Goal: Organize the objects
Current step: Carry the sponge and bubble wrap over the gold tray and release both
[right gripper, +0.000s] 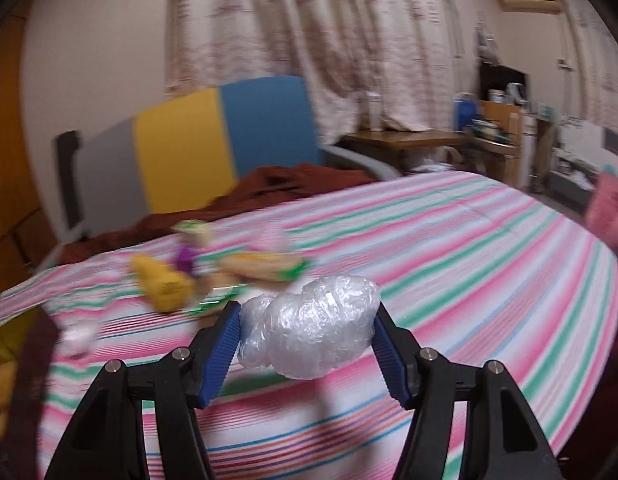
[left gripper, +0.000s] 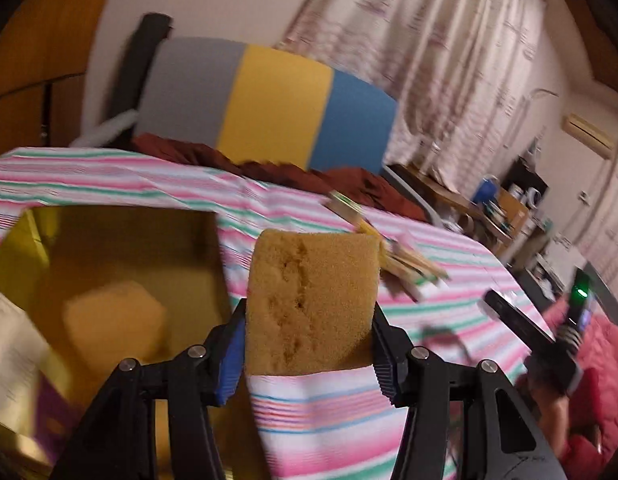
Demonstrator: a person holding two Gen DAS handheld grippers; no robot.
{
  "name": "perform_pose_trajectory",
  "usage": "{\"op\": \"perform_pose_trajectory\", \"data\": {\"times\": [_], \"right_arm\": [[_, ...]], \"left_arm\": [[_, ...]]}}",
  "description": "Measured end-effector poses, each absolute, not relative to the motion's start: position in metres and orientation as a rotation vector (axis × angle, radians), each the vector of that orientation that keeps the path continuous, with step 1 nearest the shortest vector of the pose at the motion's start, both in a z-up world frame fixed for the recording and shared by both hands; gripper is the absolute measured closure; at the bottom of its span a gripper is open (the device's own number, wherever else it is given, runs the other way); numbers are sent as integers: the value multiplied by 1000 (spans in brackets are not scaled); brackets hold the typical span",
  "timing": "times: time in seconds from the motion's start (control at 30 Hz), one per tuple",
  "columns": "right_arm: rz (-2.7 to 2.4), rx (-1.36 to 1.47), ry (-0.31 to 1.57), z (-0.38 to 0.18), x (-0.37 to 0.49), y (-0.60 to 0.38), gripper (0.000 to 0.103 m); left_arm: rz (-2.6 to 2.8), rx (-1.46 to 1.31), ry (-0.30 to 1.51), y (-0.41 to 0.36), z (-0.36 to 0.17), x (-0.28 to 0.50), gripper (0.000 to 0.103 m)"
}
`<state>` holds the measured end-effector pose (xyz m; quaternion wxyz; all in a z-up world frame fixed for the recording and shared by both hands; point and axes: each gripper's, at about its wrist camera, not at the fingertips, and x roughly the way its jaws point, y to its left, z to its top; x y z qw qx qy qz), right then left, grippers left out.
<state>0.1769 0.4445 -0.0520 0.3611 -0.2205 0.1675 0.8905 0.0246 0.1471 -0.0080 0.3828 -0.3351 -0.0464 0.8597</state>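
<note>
My left gripper (left gripper: 309, 344) is shut on a tan sponge (left gripper: 311, 300), held upright above the striped cloth. To its left stands an open yellow box (left gripper: 213, 240) with another sponge (left gripper: 115, 320) lying inside. Beyond the held sponge lies a bundle of wooden sticks (left gripper: 409, 266). My right gripper (right gripper: 309, 340) is shut on a crumpled ball of clear plastic (right gripper: 313, 328), lifted off the cloth. Behind it, blurred, lie yellow packets (right gripper: 163, 280), a purple item (right gripper: 185, 258) and a tan and green packet (right gripper: 265, 266). The right gripper (left gripper: 549, 332) also shows at the right of the left wrist view.
The striped cloth (right gripper: 469, 260) covers a table. A chair with grey, yellow and blue panels (right gripper: 189, 148) stands behind it, with a dark red cloth (right gripper: 269, 184) draped at the far edge. A small white lump (right gripper: 79, 338) lies at the left. Shelves and a side table (right gripper: 409, 140) stand by the curtains.
</note>
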Motion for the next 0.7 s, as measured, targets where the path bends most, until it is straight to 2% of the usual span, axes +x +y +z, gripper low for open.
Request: {"op": "perform_pose_trajectory", "data": {"times": [0.43,0.7], "right_arm": [[2691,-674,470,-18,118,321,39],[2841,-786,429,-15,90,266,39]], "left_arm": [[2373,-1009,-248,65,-16,-71,48],[2372,-1235,-291,47,-36,-130,48]]}}
